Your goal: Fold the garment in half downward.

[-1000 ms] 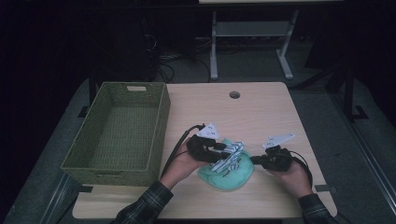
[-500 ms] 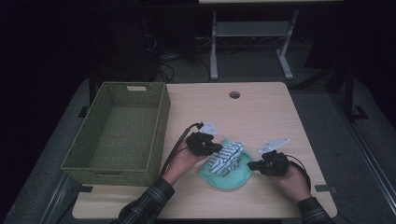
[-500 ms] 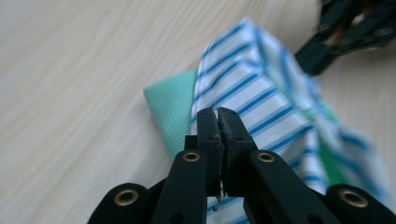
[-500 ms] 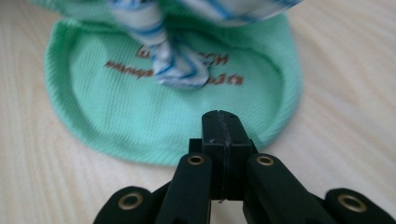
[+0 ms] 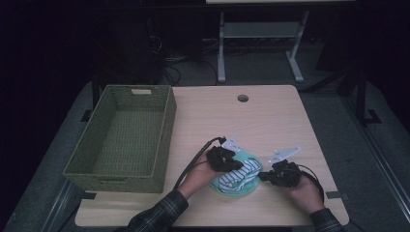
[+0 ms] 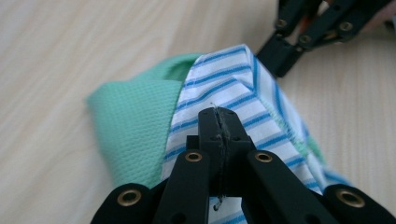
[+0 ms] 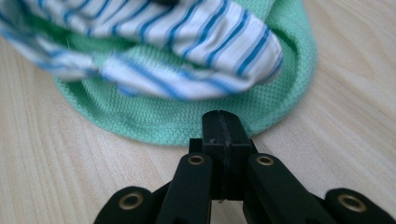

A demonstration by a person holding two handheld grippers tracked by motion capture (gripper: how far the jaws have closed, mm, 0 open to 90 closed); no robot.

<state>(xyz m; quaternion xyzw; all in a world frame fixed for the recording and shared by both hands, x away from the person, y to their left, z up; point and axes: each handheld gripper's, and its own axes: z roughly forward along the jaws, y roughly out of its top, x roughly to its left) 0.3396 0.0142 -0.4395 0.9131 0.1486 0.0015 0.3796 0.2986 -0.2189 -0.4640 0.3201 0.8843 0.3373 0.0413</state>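
Note:
A white cloth with blue stripes [image 5: 240,174] lies bunched on a mint green cloth [image 5: 231,188] near the table's front edge. My left gripper [image 5: 238,166] comes down on the striped cloth [image 6: 224,86] from the left. Its jaws [image 6: 218,114] are pressed together on a thin fold, with fibres showing between the pads, and the green cloth [image 6: 135,140] lies under it. My right gripper [image 5: 261,175] lies low on the table to the right, shut, with nothing between its pads. Its tips [image 7: 226,119] touch the green cloth's rim [image 7: 154,119], below the striped cloth [image 7: 201,32].
An olive woven basket [image 5: 167,130] stands on the left of the wooden table [image 5: 241,125]. A small round hole [image 5: 242,98] sits near the table's far edge. A metal stand and cables lie on the dark floor beyond.
My left gripper has sunk onto the striped cloth and its jaws have closed on it. The right gripper has hardly moved.

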